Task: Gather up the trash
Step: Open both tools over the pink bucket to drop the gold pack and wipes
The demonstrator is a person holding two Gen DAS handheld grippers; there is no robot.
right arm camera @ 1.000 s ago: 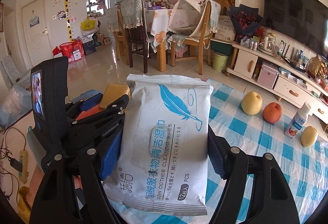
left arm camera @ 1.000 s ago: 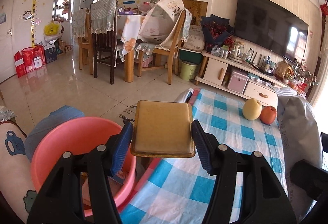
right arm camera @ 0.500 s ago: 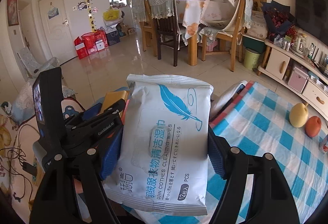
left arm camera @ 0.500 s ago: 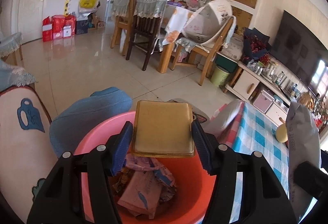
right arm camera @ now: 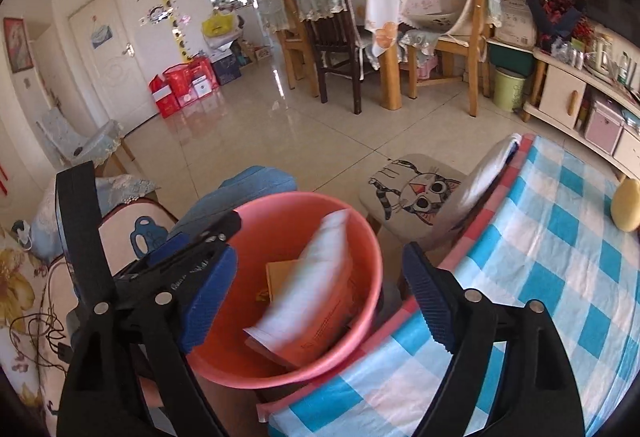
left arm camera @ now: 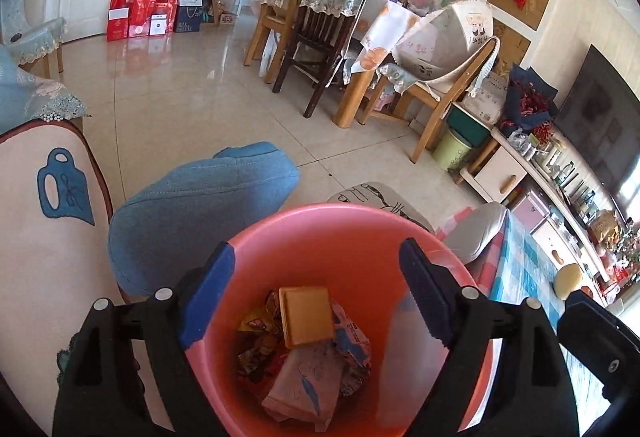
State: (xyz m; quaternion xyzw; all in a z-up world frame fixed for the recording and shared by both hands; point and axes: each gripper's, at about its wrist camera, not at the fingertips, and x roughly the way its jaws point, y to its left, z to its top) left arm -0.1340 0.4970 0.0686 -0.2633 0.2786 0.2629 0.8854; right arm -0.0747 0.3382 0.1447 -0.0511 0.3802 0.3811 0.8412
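Both grippers sit over the round pink plastic bucket (left arm camera: 436,257), jaws spread wide, nothing between them. Left gripper (left arm camera: 316,289) points straight down into the bucket; right gripper (right arm camera: 320,293) is just beside it, on the tabletop side.

Bucket contents, left wrist view: flat tan square box (left arm camera: 306,315) lies on top of the pile, roughly level. Under it a crumpled white-and-blue wrapper (left arm camera: 352,341), a pinkish-white pack with a blue feather print (left arm camera: 304,385), and yellow-and-dark snack wrappers (left arm camera: 256,341) to its left.

Right wrist view: white wet-wipe pack (right arm camera: 312,285) is inside the bucket rim, tilted steeply on edge and motion-blurred, free of the jaws. Cannot tell whether it touches the pile. Tan box partly hidden behind it.

Bucket sits beside the blue-and-white checked tabletop (right arm camera: 560,277). One yellow fruit (right arm camera: 628,209) sits at the tabletop's right edge. Cartoon-cat cushion stool (right arm camera: 416,201) is just beyond the bucket.
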